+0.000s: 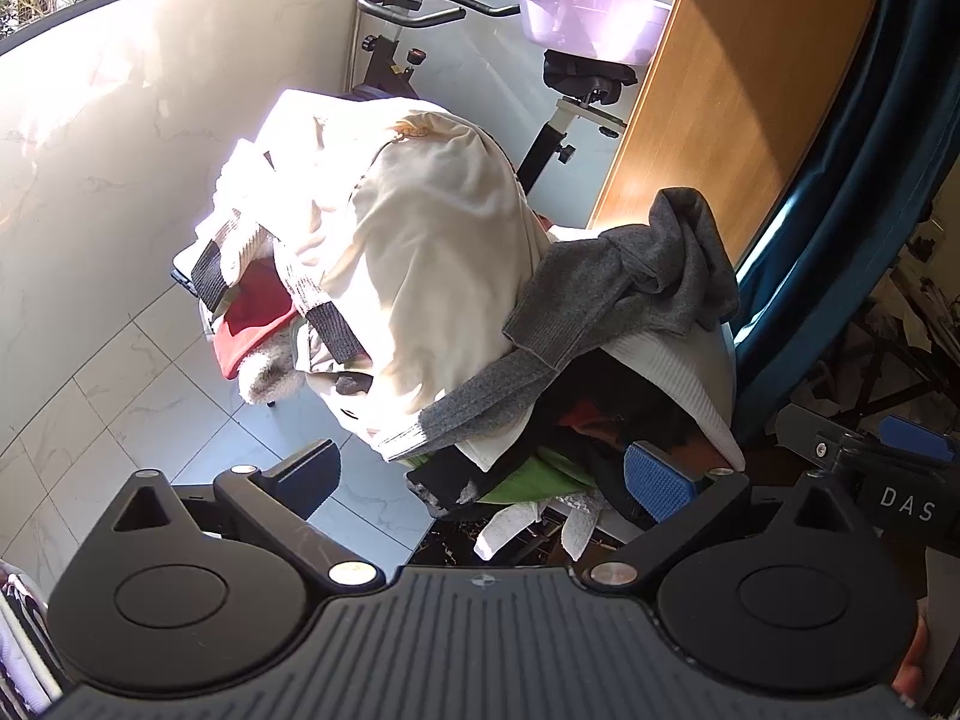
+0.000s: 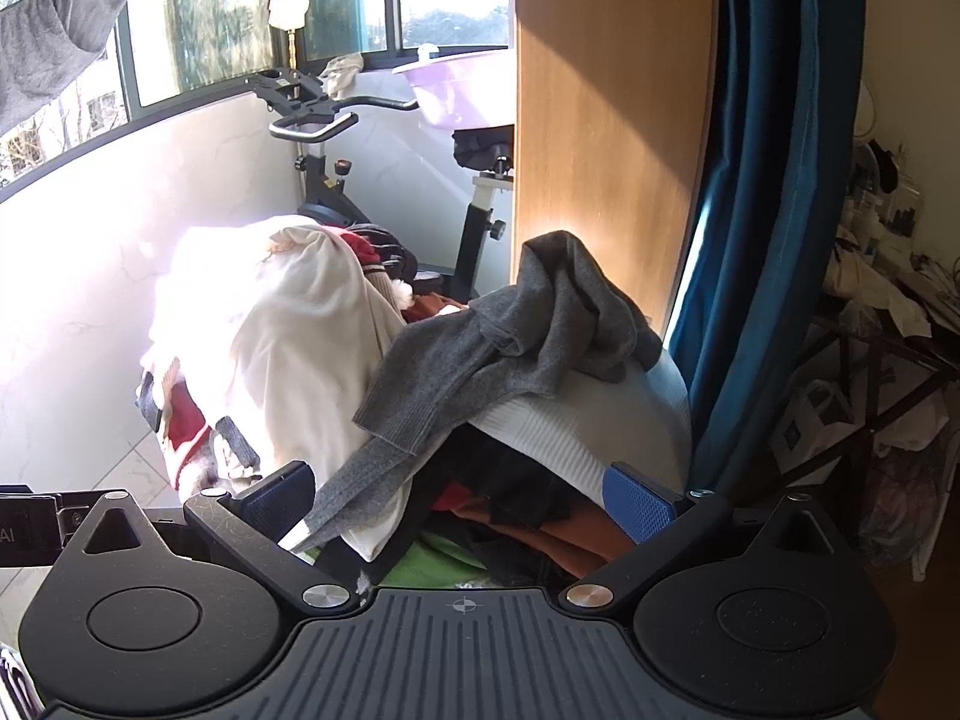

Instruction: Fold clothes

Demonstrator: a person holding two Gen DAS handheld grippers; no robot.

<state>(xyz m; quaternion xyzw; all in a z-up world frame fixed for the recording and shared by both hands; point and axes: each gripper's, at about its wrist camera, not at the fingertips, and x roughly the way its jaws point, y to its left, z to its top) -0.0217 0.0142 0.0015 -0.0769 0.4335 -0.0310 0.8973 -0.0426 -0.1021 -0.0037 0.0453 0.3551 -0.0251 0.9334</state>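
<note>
Here, "DAS" on right gripper (image 1: pixel 888 480); both grippers' jaws apart, w/ nothing held.

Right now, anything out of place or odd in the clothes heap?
Nothing is spilled or damaged. The clothes pile is an unsorted heap: a grey sweater is slung crumpled across the top, one sleeve dangling. A purple basin sits oddly on the exercise bike.

Sunlit marble wall (image 1: pixel 90 192), exercise bike (image 2: pixel 324 138), blue curtain (image 2: pixel 756 240)

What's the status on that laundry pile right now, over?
Left gripper and right gripper open, empty. Grey sweater tops the unfolded clothes pile. Nothing blocking.
</note>
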